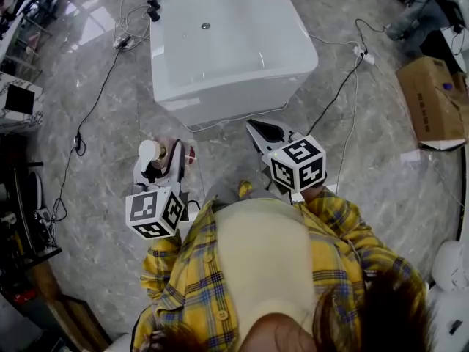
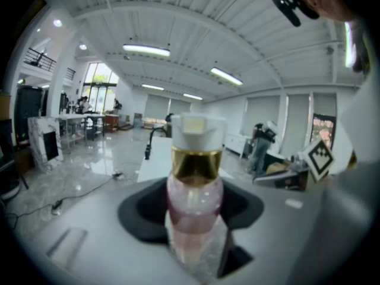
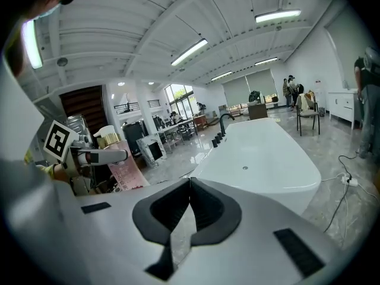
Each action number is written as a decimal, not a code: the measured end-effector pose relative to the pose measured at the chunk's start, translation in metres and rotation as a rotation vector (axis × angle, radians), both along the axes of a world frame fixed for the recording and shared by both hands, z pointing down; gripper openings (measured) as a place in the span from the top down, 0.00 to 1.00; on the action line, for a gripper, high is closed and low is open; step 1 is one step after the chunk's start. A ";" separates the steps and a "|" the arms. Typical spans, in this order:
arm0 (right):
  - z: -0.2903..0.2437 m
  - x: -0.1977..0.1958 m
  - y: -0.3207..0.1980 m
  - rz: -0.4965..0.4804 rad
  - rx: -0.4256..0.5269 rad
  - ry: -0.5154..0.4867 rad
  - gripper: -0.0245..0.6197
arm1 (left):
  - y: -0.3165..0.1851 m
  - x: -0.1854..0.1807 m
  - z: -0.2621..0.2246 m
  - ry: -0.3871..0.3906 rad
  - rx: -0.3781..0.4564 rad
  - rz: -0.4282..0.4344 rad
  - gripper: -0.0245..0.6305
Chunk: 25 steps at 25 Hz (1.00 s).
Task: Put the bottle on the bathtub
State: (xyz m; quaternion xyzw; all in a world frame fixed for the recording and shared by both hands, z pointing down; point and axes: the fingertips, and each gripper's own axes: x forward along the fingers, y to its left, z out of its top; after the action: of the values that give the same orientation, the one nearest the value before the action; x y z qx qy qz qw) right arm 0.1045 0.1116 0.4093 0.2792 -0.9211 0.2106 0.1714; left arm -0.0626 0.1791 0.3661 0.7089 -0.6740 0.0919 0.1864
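The pink bottle (image 2: 195,200), white cap up and roughly upright, is pinched around its body between the jaws of the left gripper (image 1: 167,160). The white bathtub (image 1: 227,42) lies ahead, farther off and slightly right. The right gripper (image 3: 190,183), jaws pressed together, holds nothing.

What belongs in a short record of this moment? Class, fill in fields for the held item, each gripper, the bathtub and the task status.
Held item: bottle, pink, with gold collar and white cap
Left gripper: shut on the bottle
Right gripper: shut, nothing between its jaws
Bathtub: white, on the floor ahead of both grippers
Task status: bottle not yet on the bathtub
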 end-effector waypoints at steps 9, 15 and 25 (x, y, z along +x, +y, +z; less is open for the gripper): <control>0.002 0.016 -0.009 0.022 -0.013 -0.001 0.94 | -0.017 0.012 0.002 -0.005 -0.023 0.022 0.62; 0.003 0.021 -0.013 0.041 -0.014 -0.001 0.94 | -0.029 0.013 0.006 -0.022 -0.038 0.048 0.62; 0.008 0.010 -0.042 0.056 -0.014 0.024 0.94 | -0.077 -0.003 0.018 -0.021 -0.037 0.082 0.62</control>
State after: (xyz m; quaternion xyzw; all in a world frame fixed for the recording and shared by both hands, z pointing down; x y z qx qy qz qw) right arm 0.1145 0.0698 0.4178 0.3060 -0.9093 0.2183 0.1787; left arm -0.0652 0.1025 0.3841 0.7312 -0.6446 0.1196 0.1886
